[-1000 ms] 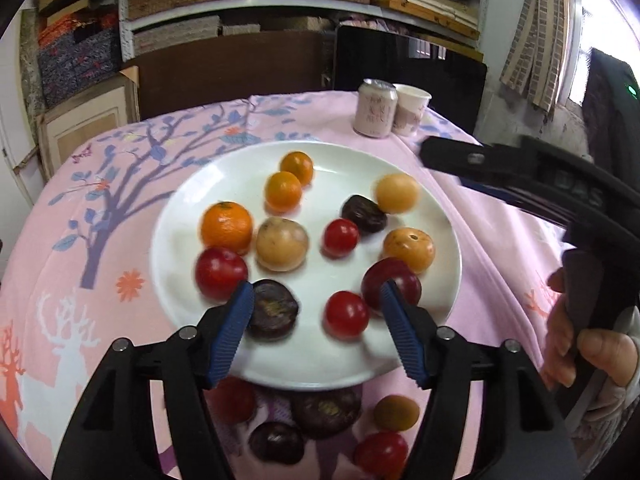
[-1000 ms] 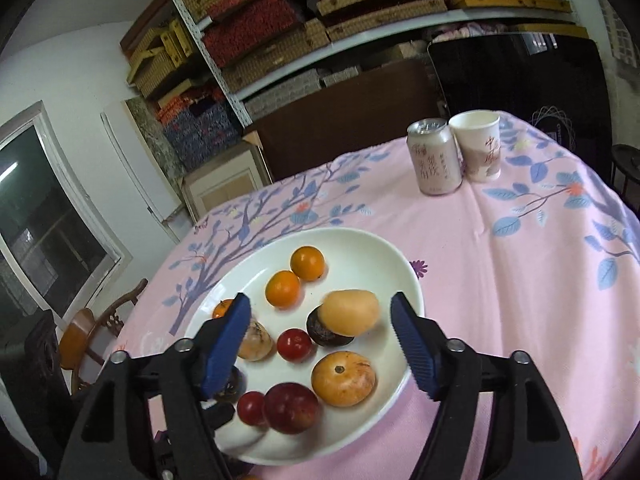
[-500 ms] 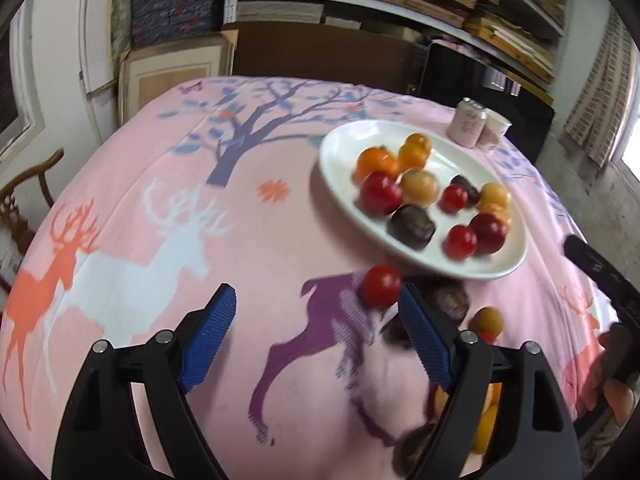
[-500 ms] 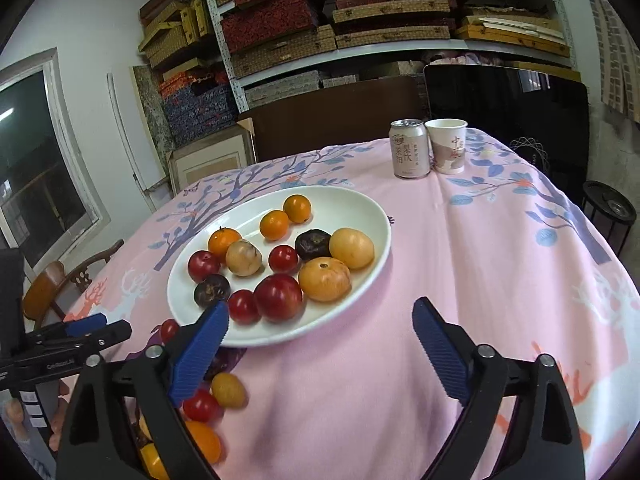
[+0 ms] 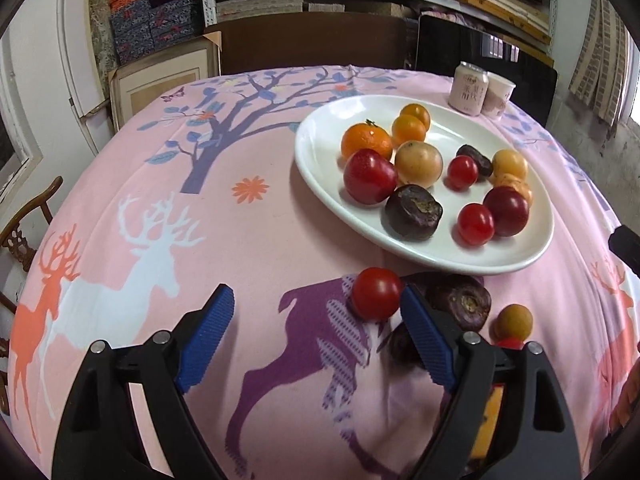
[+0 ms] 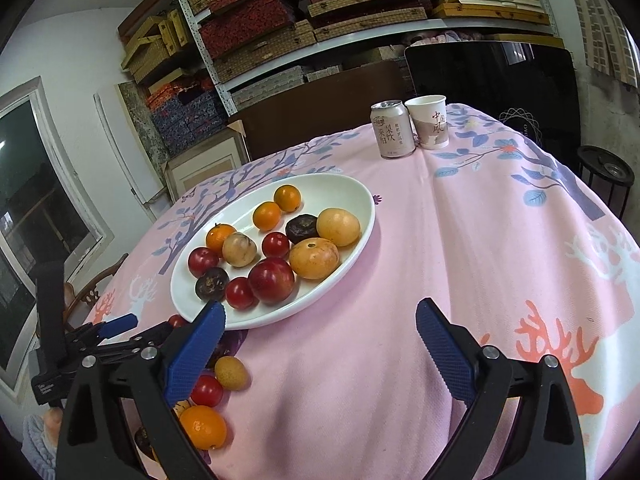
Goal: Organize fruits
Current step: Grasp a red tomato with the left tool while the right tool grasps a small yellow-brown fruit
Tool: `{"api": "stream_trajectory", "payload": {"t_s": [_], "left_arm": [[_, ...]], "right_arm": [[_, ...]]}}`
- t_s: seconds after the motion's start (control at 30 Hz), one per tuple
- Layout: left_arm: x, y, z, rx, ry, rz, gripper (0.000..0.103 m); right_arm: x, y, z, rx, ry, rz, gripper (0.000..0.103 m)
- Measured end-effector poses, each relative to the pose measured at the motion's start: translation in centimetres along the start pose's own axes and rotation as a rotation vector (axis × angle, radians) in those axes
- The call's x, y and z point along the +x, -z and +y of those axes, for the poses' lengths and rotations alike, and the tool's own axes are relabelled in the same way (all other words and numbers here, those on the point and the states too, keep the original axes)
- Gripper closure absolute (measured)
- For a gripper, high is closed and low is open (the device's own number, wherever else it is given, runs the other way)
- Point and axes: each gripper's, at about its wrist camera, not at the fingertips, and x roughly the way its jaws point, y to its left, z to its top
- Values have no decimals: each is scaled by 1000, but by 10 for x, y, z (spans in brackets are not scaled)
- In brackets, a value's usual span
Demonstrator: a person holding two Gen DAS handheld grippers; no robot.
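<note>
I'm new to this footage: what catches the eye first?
A white plate heaped with red, orange and dark fruits sits mid-table on a pink deer-print tablecloth. More fruit lies loose on the cloth before it, including a red tomato beside the open left gripper.

My table wears a pink cloth printed with deer and trees (image 6: 460, 240). On it rests a white oval plate (image 6: 360, 216) carrying fruit. Beyond the plate stand a pale drink can (image 6: 391, 130) and paper cup (image 6: 430, 122), touching. Nearer than the plate, loose fruit lies: red cherry tomato (image 5: 376, 293), dark purple fruit (image 5: 460, 300), small tan fruit (image 5: 514, 321).
</note>
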Motion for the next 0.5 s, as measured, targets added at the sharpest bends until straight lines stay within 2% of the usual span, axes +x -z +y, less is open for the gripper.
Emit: {"api": "stream_trajectory", "payload": {"t_s": [0.1, 0.27, 0.4, 0.5], "left_arm": [[5, -2, -3, 20, -20, -1, 14], [-9, 5, 17, -7, -83, -28, 14], [-21, 8, 26, -36, -31, -58, 14], [-20, 10, 12, 24, -11, -67, 17]], "right_arm": [[2, 0, 1, -7, 1, 8, 6], [1, 0, -2, 8, -2, 9, 6], [-1, 0, -2, 16, -12, 6, 6], [-1, 1, -2, 16, -16, 6, 6]]}}
